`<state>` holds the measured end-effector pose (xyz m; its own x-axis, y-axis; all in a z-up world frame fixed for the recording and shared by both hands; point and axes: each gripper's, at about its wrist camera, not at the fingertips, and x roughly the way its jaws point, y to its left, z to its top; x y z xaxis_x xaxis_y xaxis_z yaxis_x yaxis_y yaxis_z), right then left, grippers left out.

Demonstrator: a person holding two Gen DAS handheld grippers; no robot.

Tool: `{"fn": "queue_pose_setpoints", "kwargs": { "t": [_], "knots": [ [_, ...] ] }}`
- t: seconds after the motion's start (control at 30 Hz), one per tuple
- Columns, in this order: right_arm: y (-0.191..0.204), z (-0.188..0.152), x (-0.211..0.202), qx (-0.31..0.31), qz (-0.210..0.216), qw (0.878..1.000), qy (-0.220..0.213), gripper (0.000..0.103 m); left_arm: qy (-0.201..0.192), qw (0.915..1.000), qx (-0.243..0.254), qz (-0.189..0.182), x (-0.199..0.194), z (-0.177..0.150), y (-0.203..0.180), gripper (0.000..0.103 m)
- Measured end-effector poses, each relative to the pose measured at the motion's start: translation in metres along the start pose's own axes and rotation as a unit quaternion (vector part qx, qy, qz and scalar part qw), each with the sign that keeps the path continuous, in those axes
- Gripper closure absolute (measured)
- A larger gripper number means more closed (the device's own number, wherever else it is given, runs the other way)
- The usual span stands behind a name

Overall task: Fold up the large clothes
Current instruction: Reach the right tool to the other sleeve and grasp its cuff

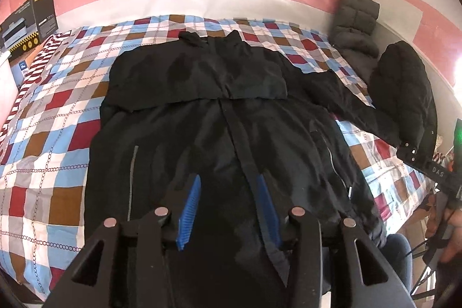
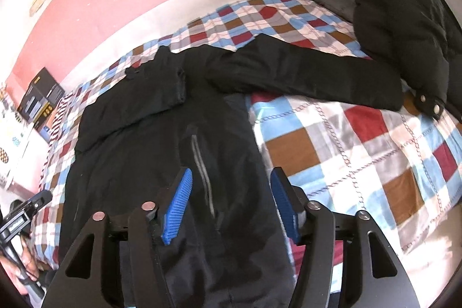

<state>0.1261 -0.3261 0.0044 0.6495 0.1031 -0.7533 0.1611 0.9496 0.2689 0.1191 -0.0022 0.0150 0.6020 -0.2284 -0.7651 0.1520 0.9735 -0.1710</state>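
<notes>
Black jacket [image 1: 219, 117] flat on checkered bed [image 1: 43, 134], one sleeve folded across chest, other sleeve [image 2: 303, 74] stretched toward dark puffer coat [image 2: 404, 28]. Left claw [image 1: 228, 210] parted, empty, above hem. Right claw [image 2: 231, 207] wider apart, empty. Left view alone shows whole collar; right view alone shows coat's snap buttons close. Boxes [image 1: 29, 19] at bed corner.

Each claw [image 1: 228, 189] has black angular arms, ribbed blue pads [image 1: 190, 210], round silver pivot pins. Right claw [image 2: 229, 184] built alike. Blue trousers [image 1: 400, 253] worn.
</notes>
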Motion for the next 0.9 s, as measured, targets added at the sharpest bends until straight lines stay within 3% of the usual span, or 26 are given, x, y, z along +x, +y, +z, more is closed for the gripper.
{"fn": "queue_pose_setpoints", "kwargs": {
  "t": [0.1,0.4,0.63,0.9],
  "knots": [
    [-0.011,-0.001,0.0,0.014,-0.002,1.0,-0.005,0.034,0.001,1.0,0.006,0.001,0.004,0.002,-0.006,0.059],
    [-0.061,0.014,0.03,0.07,-0.023,0.997,-0.002,0.032,0.014,0.9998,0.012,0.004,0.033,0.014,-0.019,0.059],
    [-0.121,0.039,0.067,0.119,-0.049,0.992,0.002,0.031,0.018,0.9997,0.015,0.012,0.062,0.03,-0.023,0.059],
    [-0.204,0.057,0.116,0.222,-0.057,0.973,0.009,0.031,0.024,0.9992,0.022,0.023,0.091,0.041,-0.026,0.059]
  ]
}}
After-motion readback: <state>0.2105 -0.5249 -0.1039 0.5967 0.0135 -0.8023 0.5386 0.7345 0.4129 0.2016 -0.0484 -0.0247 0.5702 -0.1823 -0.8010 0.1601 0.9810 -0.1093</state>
